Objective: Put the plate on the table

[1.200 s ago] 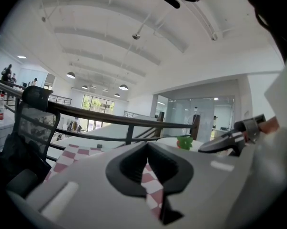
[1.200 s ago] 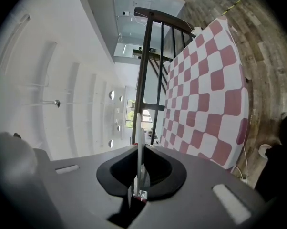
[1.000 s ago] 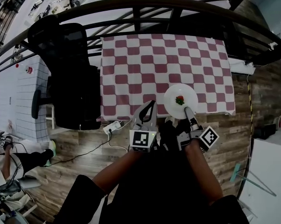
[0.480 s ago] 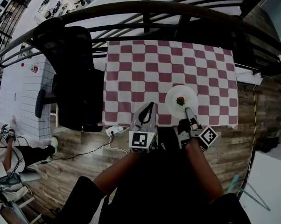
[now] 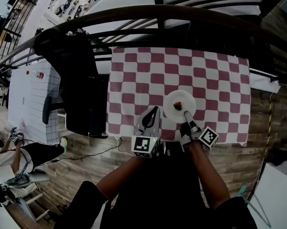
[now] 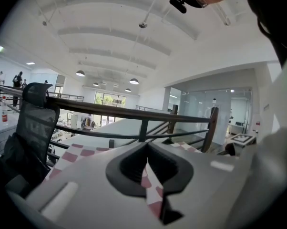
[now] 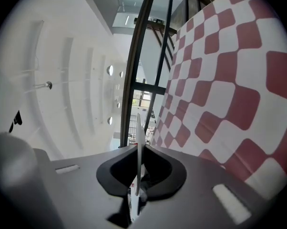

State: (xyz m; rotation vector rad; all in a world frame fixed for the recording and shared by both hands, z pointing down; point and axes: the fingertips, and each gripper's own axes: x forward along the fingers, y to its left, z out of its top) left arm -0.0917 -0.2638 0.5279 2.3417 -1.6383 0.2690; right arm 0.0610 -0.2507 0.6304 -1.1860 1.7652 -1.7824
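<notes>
A white plate (image 5: 179, 106) with a small red item (image 5: 178, 105) on it is over the near right part of the red-and-white checked table (image 5: 148, 70). My right gripper (image 5: 186, 114) is shut on the plate's near rim. In the right gripper view the plate (image 7: 140, 132) shows edge-on as a thin white line between the jaws of the right gripper (image 7: 139, 162), with the checked cloth (image 7: 229, 80) close alongside. Whether the plate touches the cloth I cannot tell. My left gripper (image 5: 156, 110) is left of the plate, over the table's near edge. The left gripper (image 6: 147, 149) is shut and holds nothing.
A black office chair (image 5: 72, 80) stands at the table's left side. A dark railing (image 5: 181, 13) runs behind the table. Left of the chair is a white gridded table (image 5: 29, 99). A person (image 5: 19, 156) sits on the wooden floor at lower left, near a cable (image 5: 86, 151).
Both grippers have moved forward and down toward the table, and the plate has gone with the right gripper further over the cloth. Both sets of jaws look unchanged.
</notes>
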